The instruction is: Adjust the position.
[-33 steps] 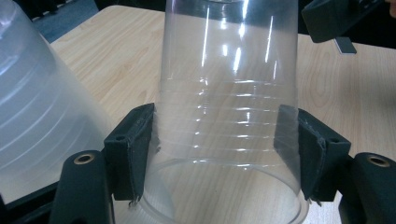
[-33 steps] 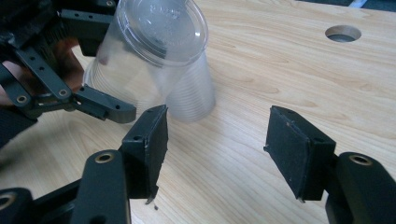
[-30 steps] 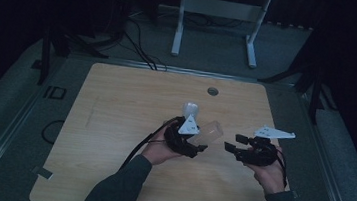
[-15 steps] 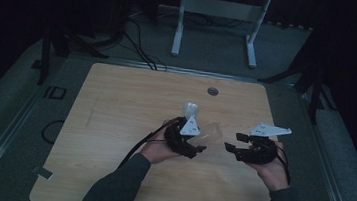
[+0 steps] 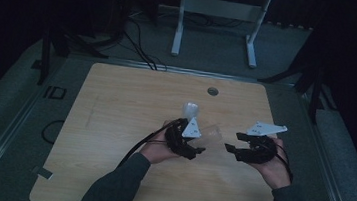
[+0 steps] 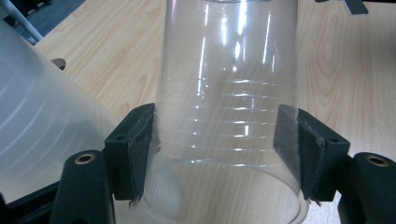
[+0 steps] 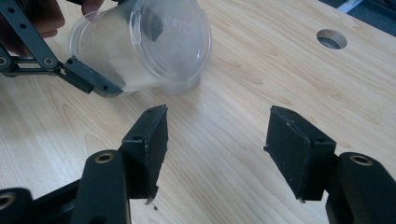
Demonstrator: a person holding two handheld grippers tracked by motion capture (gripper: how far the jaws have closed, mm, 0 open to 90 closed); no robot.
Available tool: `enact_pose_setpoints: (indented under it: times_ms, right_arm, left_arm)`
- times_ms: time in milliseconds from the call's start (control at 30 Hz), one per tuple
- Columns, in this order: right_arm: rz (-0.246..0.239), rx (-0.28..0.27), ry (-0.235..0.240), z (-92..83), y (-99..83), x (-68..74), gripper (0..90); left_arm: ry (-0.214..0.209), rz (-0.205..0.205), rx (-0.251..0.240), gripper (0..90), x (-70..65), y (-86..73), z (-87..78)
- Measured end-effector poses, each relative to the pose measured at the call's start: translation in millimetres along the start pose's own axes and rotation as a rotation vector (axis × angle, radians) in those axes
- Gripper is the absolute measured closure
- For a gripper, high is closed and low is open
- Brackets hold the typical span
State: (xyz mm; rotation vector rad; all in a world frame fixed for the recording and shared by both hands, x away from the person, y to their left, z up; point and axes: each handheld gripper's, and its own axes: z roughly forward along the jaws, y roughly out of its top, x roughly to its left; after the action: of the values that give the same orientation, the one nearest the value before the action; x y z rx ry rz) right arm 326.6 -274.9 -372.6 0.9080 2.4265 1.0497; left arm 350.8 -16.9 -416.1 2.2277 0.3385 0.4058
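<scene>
My left gripper (image 5: 205,141) is shut on a clear plastic cup (image 5: 211,133) and holds it tilted on its side just above the wooden table (image 5: 113,124). In the left gripper view both pads press the ribbed wall of the clear cup (image 6: 229,93). Just behind it a frosted cup (image 5: 190,109) stands on the table, and it also shows at the left of that view (image 6: 42,116). My right gripper (image 5: 232,141) hovers a short way to the right, open, with only bare wood between its jaws (image 7: 217,140). The clear cup's mouth (image 7: 154,42) faces it.
A round cable hole (image 5: 212,91) sits near the table's far edge. Beyond the table a white metal stand (image 5: 220,14) is on the floor, with dark cables to its left. Bare tabletop lies to the left and in front of both hands.
</scene>
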Motion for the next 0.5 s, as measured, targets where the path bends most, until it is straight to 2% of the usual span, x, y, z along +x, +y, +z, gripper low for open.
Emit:
enact_pose_setpoints:
  times_ms: [500]
  right_arm:
    - [-0.077,0.075,0.02,3.0,8.5,5.1,38.4]
  left_arm:
    - [-0.002,0.046,0.033,31.2,-4.0,-1.4,3.3]
